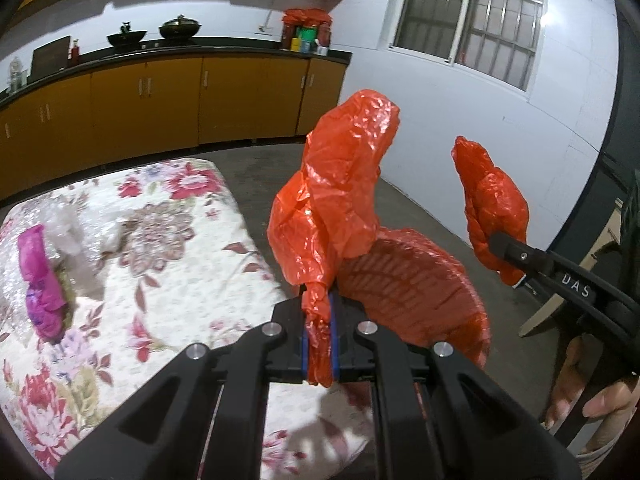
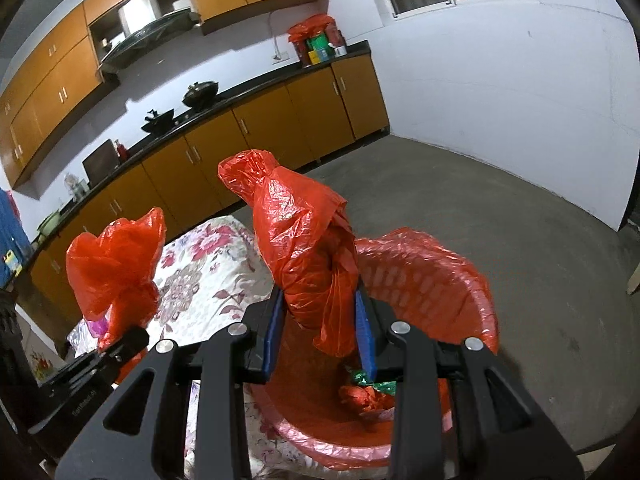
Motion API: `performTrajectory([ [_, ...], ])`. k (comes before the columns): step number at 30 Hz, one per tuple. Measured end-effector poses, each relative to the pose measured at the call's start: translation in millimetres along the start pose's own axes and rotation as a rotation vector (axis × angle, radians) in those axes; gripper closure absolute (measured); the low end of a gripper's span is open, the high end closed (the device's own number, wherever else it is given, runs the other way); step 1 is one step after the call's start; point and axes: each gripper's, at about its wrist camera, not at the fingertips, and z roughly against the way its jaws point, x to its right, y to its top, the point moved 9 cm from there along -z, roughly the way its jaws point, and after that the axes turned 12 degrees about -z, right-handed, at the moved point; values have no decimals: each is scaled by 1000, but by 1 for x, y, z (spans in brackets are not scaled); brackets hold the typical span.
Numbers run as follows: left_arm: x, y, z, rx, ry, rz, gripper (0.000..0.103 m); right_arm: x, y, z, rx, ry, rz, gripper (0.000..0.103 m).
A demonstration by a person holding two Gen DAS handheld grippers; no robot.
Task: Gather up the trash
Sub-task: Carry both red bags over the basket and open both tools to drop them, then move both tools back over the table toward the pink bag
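Left gripper (image 1: 320,344): clamped on one bag handle (image 1: 340,200).
Right gripper (image 2: 320,332): clamped on the other handle (image 2: 308,248).
Red bag (image 2: 420,280): lines the basket beside the table; trash (image 2: 366,394) at the bottom.
Advice: probably draw the handles together evenly for tying.
Surface: floral tablecloth (image 1: 168,240) with a pink bag (image 1: 40,276).
Room: orange cabinets (image 1: 172,100), window (image 1: 472,16).

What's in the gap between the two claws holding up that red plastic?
The bin's open mouth, lined by the red bag, lies between the left claw and right claw. The right wrist view shows wrappers at its bottom.
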Motion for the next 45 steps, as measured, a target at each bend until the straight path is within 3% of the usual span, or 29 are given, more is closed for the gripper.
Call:
performTrajectory([
  [16, 45, 11, -34, -27, -86, -45, 93, 19, 14, -1, 30, -5, -67, 66],
  [20, 50, 7, -46, -52, -94, -46, 80, 25, 12, -3, 34, -14, -76, 49],
  [24, 40, -4, -52, -75, -77, -32, 72, 33, 9, -1, 35, -33, -87, 45],
  [31, -4, -18, -40, -75, 41, 19, 53, 28, 8, 1, 41, -56, -52, 45],
  [37, -47, -28, -17, -64, 180, 48, 41, -3, 2, 0, 49, -39, 37, 36],
  [45, -117, -45, 22, -43, 335, 122, 37, -73, -28, -17, -24, 74, 155, 36],
])
